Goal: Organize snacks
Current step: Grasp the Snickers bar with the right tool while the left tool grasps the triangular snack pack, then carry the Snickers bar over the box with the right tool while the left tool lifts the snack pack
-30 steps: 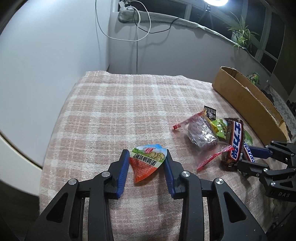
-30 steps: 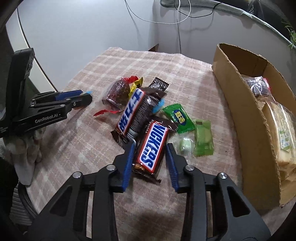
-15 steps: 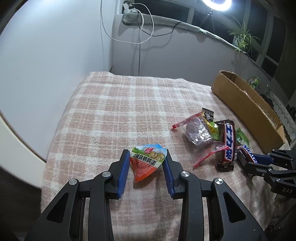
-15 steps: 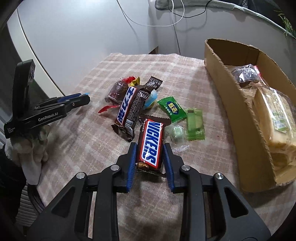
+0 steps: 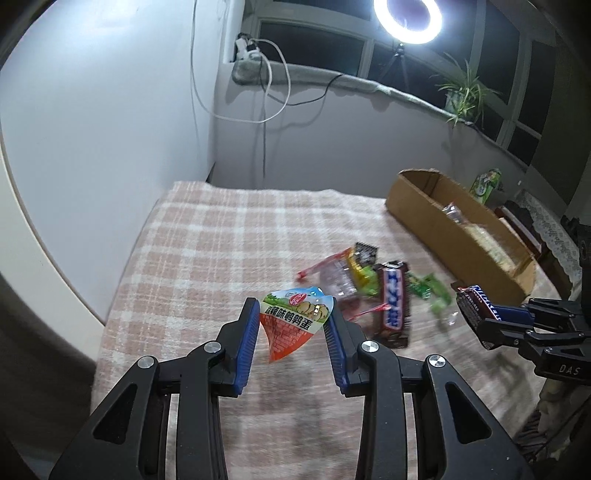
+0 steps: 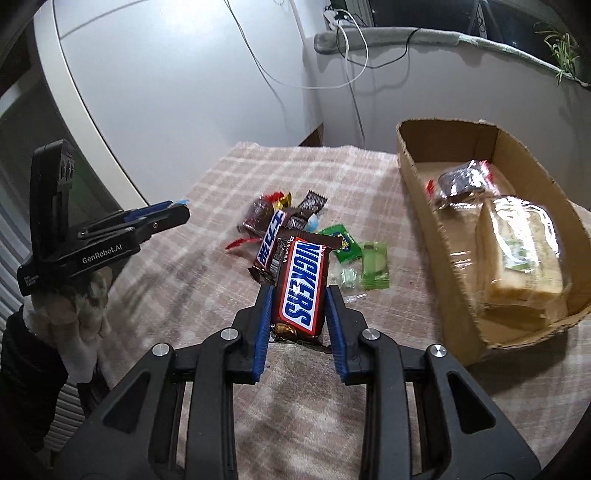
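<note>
My left gripper (image 5: 291,314) is shut on a wedge-shaped egg snack packet (image 5: 291,323) with a green and orange label, held above the plaid cloth. My right gripper (image 6: 298,299) is shut on a Snickers bar (image 6: 301,286), lifted off the cloth; the same bar (image 5: 476,306) shows at the right of the left wrist view. A pile of loose snacks lies mid-table: a second chocolate bar (image 6: 269,245), a dark candy bag (image 6: 258,214), and green sweets (image 6: 375,266). The cardboard box (image 6: 432,225) stands to the right with a bread pack (image 6: 521,254) inside.
The plaid tablecloth (image 5: 221,240) covers the table, whose left edge meets a white wall. A dark wrapped snack (image 6: 461,181) lies at the box's far end. A gloved hand (image 6: 74,314) carries the left gripper. Cables, a ring light (image 5: 408,16) and a plant (image 5: 461,92) sit on the windowsill behind.
Both grippers have risen from the cloth with their snacks. The Snickers bar was lifted away from the pile, and the box now shows more of its inside.
</note>
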Available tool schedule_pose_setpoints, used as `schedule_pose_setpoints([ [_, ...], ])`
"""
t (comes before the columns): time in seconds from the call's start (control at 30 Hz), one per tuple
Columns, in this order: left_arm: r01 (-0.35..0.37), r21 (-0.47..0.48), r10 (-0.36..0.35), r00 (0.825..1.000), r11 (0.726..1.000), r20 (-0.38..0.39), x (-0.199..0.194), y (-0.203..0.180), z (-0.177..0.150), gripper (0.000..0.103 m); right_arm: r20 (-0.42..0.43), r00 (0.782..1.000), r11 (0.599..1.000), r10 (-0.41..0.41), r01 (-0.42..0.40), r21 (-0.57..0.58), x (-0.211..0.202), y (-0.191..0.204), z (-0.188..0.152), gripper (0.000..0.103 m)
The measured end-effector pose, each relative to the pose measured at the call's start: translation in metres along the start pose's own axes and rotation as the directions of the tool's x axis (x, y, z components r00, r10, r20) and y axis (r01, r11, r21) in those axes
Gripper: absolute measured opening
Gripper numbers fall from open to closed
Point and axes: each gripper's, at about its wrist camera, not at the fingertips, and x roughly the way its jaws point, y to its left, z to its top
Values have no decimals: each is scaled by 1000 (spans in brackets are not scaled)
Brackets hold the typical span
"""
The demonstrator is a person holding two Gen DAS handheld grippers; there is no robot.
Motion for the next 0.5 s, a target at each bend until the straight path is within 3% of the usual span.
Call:
schedule_pose_setpoints([
  [0.5, 81, 62, -85, 995, 995, 60, -23, -67, 18, 33, 97, 994, 999, -47, 46, 12, -61, -41, 11, 29],
])
